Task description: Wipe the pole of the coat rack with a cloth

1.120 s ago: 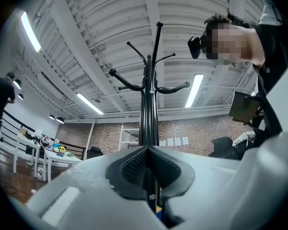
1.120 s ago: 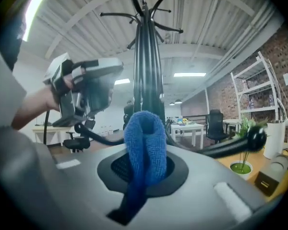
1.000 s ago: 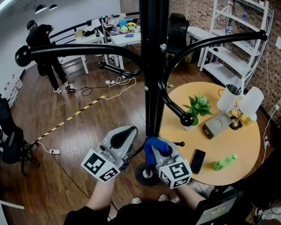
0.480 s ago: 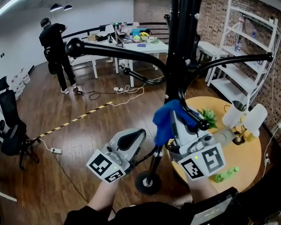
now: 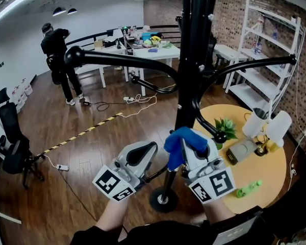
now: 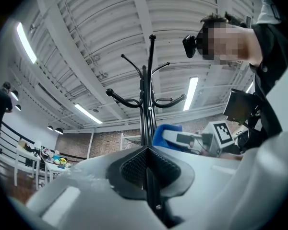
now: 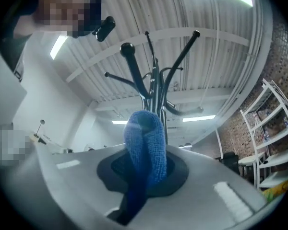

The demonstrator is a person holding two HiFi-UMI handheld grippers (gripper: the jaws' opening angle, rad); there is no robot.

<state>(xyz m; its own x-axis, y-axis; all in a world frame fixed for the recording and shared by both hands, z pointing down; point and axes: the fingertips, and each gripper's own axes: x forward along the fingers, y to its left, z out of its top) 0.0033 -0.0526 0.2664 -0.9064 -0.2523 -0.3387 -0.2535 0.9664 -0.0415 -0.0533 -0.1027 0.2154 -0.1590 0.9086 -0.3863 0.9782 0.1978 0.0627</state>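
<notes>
Then | clamped right gripper (image 5: 189, 149) on blue cloth (image 5: 177, 139), at pole's (image 5: 187, 86) 6 o'clock | held left gripper (image 5: 149, 148) closed, empty, at cloth's 8 o'clock

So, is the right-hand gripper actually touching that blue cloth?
Touching: the right gripper view shows the right gripper with its jaws clamped on the blue cloth.

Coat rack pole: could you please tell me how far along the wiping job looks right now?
Done: the blue cloth is clamped in the right hand-held gripper. In hand: it sits low on the pole, apparently touching. To do: no wiped stretch shows, so everything above and down to the base may remain. The left hand-held gripper is shut, empty.
</notes>
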